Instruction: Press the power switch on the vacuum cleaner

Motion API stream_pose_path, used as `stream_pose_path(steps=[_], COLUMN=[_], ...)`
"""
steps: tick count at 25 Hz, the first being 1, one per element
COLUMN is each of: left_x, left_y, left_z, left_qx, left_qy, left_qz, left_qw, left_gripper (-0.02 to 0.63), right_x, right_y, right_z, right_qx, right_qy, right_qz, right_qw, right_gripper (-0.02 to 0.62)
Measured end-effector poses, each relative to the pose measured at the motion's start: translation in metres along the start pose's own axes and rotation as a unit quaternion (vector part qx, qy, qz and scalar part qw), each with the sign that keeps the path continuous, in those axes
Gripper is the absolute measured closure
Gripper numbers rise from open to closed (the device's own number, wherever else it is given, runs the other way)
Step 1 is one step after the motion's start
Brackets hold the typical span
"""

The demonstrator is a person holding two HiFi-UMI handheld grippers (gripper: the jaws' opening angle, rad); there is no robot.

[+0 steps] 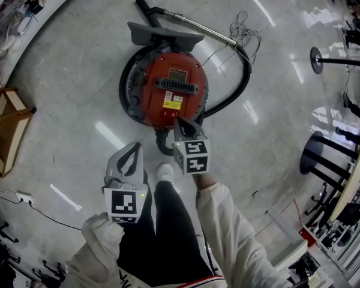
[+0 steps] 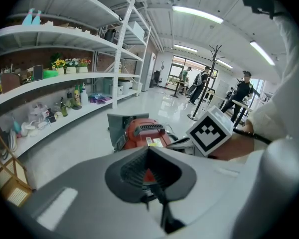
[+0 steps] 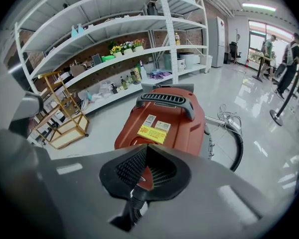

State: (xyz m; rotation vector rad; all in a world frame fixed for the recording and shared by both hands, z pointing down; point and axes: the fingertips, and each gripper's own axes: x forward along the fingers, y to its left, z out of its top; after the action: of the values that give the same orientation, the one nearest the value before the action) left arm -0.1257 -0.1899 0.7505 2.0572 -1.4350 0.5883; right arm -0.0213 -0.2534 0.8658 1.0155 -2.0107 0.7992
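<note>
A round red vacuum cleaner sits on the glossy floor with a black carry handle and a yellow label on top. Its black hose curls round the right side to a metal tube and a grey floor nozzle. My right gripper is shut and empty, its tips just over the vacuum's near edge. My left gripper is shut and empty, held back and to the left, with the vacuum ahead of it. I cannot make out a power switch.
A wooden rack stands at the left below white shelves full of small items. A coat stand base is at the right. A thin cable lies on the floor. The person's shoe is close to the vacuum. People stand far off.
</note>
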Motion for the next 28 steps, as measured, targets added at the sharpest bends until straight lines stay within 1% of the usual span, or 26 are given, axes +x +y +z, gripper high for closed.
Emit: stream_pose_path(steps=[12,17,23,28], left_x=[0.0,0.001,0.006,0.006], left_y=[-0.003,-0.008,-0.016,-0.018], left_z=[-0.001,-0.004,-0.001,-0.004], left_qx=[0.001,0.001,0.002,0.003], left_qy=[0.006,0.012,0.007,0.012], left_qz=[-0.011,-0.023,-0.03,-0.033], left_qw=[0.9999,0.9997,0.9995,0.9994], left_gripper=[0.606,0.606,0.606,0.606], right_x=[0.008,0.008,0.01,0.01], right_y=[0.0,0.0,-0.002,-0.002], right_z=[-0.011,-0.012,-0.013,-0.014], right_qx=[-0.007,-0.004,0.002,0.004], right_qy=[0.02,0.02,0.019,0.018], right_qz=[0.003,0.004,0.005,0.005], right_qw=[1.0,1.0,1.0,1.0], right_gripper=[0.594,0.592,0.592,0.592])
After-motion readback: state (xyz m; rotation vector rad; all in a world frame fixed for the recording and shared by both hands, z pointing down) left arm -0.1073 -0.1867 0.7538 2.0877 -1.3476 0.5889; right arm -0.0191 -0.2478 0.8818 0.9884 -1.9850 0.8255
